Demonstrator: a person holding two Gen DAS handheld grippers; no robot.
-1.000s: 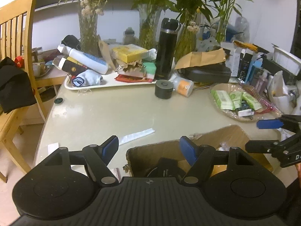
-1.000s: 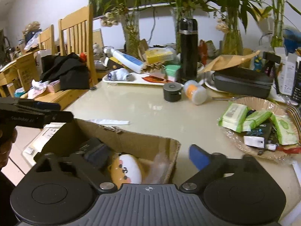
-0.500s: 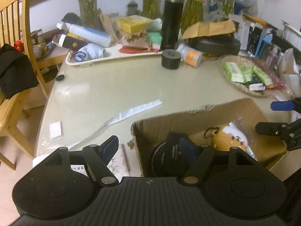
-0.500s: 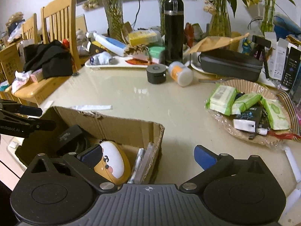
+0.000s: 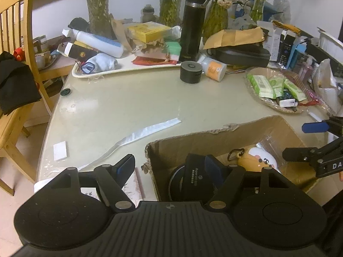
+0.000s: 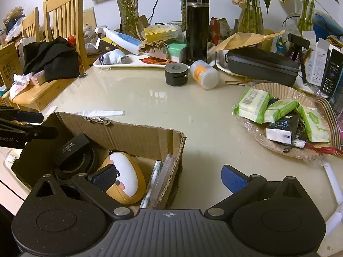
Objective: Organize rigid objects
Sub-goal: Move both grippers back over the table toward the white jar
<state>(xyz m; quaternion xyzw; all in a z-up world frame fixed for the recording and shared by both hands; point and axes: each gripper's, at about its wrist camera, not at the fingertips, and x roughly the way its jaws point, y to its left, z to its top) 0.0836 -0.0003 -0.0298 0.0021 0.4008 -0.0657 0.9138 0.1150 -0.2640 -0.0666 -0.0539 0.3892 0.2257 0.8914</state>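
Both the left gripper (image 5: 169, 167) and right gripper (image 6: 169, 177) hover wide open and empty over the cardboard box (image 6: 137, 132), where the egg-shaped toy (image 6: 126, 177) (probably light, hard and slippery) lies, best pinched across its narrow sides.

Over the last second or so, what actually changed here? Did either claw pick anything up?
No. Both claws rose and tipped downward, so the cardboard box now shows its contents: a yellow plush toy and a black case. The left gripper and right gripper remain open and empty. The table clutter stayed put.
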